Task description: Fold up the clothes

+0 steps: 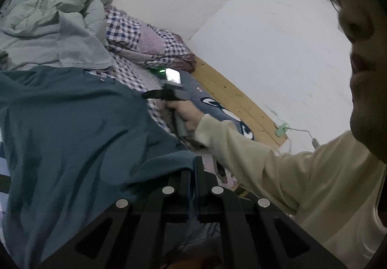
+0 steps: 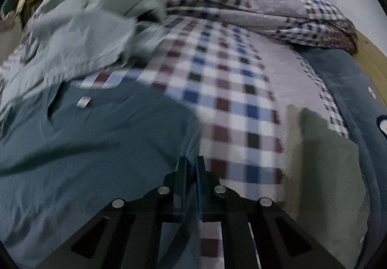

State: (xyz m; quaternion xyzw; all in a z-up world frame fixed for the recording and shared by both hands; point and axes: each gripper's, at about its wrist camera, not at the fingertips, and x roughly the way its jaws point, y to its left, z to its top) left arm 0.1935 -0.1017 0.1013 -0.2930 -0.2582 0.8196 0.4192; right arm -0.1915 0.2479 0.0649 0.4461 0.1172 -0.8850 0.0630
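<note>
A teal shirt lies spread on the bed, its collar with a white label toward the far side. My left gripper is shut on the shirt's near edge, and a fold of teal cloth rises between its fingers. My right gripper is shut on another edge of the same shirt. In the left wrist view, that right gripper touches the shirt's far right edge, held by a hand in a cream sleeve.
A checked bedsheet covers the mattress. A crumpled pale green quilt and a checked pillow lie at the far end. A dark blue cartoon-print cover, an olive folded cloth, the wooden bed rail and white wall stand at right.
</note>
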